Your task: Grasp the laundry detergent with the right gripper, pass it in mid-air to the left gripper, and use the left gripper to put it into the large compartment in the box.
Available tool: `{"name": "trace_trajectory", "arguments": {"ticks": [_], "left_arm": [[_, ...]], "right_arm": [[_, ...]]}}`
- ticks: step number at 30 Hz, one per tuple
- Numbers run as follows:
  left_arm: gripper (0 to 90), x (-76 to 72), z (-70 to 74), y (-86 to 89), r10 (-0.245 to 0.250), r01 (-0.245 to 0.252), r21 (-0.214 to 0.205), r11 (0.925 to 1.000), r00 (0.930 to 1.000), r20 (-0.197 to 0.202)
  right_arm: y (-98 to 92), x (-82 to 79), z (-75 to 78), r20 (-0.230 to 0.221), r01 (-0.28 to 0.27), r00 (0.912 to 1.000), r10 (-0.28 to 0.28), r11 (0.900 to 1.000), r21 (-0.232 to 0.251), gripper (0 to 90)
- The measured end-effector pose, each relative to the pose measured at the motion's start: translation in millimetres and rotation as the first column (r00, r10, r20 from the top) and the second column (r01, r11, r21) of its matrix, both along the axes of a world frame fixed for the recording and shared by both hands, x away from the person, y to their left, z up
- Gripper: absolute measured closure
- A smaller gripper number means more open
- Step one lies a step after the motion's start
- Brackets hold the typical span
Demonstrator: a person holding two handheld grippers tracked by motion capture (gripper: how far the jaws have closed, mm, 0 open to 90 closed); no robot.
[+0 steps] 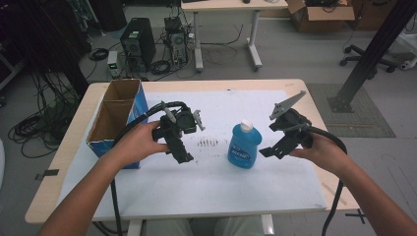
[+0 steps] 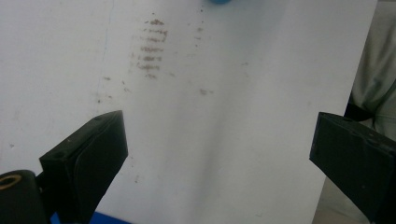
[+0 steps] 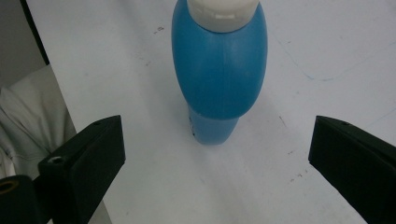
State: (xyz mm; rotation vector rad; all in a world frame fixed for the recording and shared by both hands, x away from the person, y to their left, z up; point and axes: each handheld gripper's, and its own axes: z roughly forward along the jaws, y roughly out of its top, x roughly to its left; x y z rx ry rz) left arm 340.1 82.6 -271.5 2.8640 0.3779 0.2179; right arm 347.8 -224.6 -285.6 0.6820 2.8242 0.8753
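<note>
Blue bottle point(image 1: 244, 145) stands upright at the frame's centre on the white worktop point(image 1: 206, 187), between the left tool point(image 1: 183, 156) and right tool point(image 1: 268, 151), both with jaws apart.

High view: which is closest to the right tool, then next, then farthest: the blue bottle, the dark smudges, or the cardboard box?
From the right tool:
1. Blue bottle, standing just to its left.
2. Dark smudges, on the white sheet past the bottle.
3. Cardboard box, far off at the table's left edge.
</note>
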Motion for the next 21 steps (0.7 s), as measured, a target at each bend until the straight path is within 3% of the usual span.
{"name": "trace_trajectory", "arguments": {"ticks": [21], "left_arm": [[4.6,1.6,-2.3,0.5,0.002,-0.002,0.0,1.0,1.0,-0.005]], "right_arm": [[-7.3,-4.4,-25.1,0.039,0.009,0.9992,-0.013,0.9945,0.104,3.6]]}}
